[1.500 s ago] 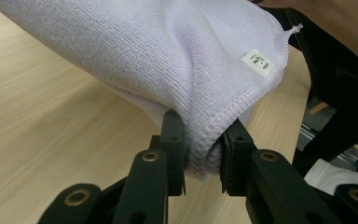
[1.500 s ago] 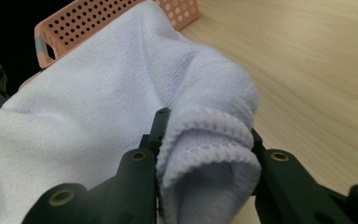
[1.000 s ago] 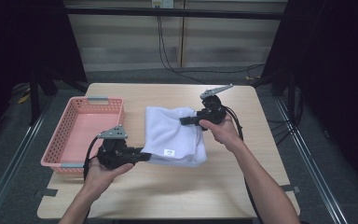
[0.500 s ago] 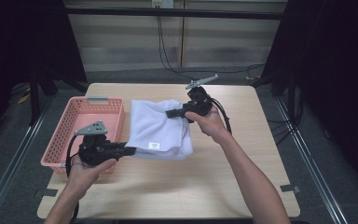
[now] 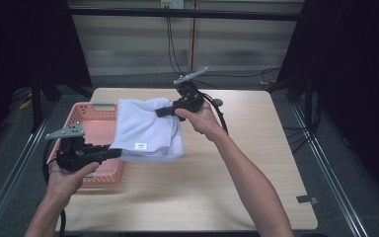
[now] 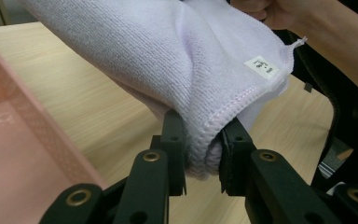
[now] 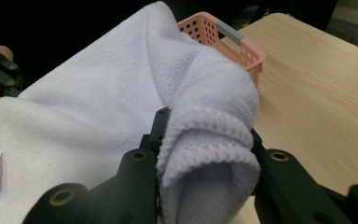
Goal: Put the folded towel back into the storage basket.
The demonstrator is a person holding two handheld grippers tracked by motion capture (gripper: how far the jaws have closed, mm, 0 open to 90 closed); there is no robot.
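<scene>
Carrying the folded towel [image 5: 145, 129] between both grippers, I have it off the table [image 5: 246, 163] and hanging partly over the near-right corner of the pink basket [image 5: 86, 116] — that looks like where it is meant to go. My left gripper [image 5: 112, 153] pinches the near corner, the one beside the small white label [image 5: 140, 146]; in the left gripper view the jaws are clamped on several stacked layers of hem, which bulge between the pads [image 6: 175, 140]. My right gripper [image 5: 162, 112] holds the far corner the same way, and the right gripper view shows a thick roll of folded edge squeezed between its jaws.

Gripping two corners along one side makes sense to me: it keeps the fold from falling open and lets the cloth hang as one flat bundle rather than a loose rag. The right hand [image 5: 200, 116] sits higher than the left hand [image 5: 69, 173], so the towel slopes down toward me — a tilt I would level before lowering.

I judge the job as mid-transfer. The towel is not yet inside the basket's walls, and a sagging lower edge could catch on the rim.
</scene>
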